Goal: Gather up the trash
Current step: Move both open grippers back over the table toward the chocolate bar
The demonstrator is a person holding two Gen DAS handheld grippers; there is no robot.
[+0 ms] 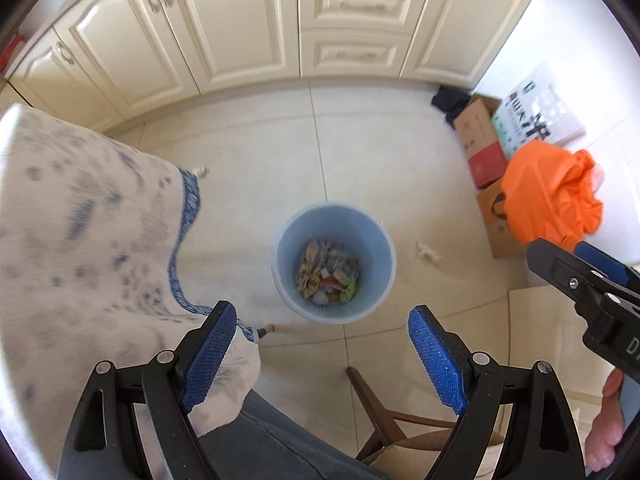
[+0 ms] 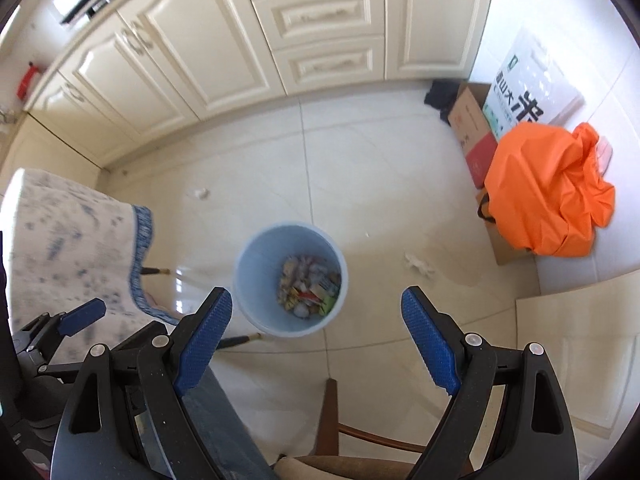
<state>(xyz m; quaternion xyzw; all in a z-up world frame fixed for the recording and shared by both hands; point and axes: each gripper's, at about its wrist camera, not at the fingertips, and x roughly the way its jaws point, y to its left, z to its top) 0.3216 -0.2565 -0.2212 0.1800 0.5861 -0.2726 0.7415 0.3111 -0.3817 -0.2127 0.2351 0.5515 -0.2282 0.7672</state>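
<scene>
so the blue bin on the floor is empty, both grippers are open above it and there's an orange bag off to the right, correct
Not quite: the blue bin is not empty. The left wrist view shows wrappers piled in its bottom. The rest holds: the left gripper and right gripper are open above it, and the orange bag sits to the right.

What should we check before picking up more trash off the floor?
1. Left gripper open and empty: ok.
2. Right gripper open and empty: ok.
3. Round light-blue plastic bin upright, with room left above the wrappers: ok.
4. Crumpled white paper scrap lying on the tiled floor right of the bin, nothing covering it: ok.
5. Second white scrap near the patterned tablecloth: ok.
6. More trash under the tablecloth: cannot tell.
</scene>
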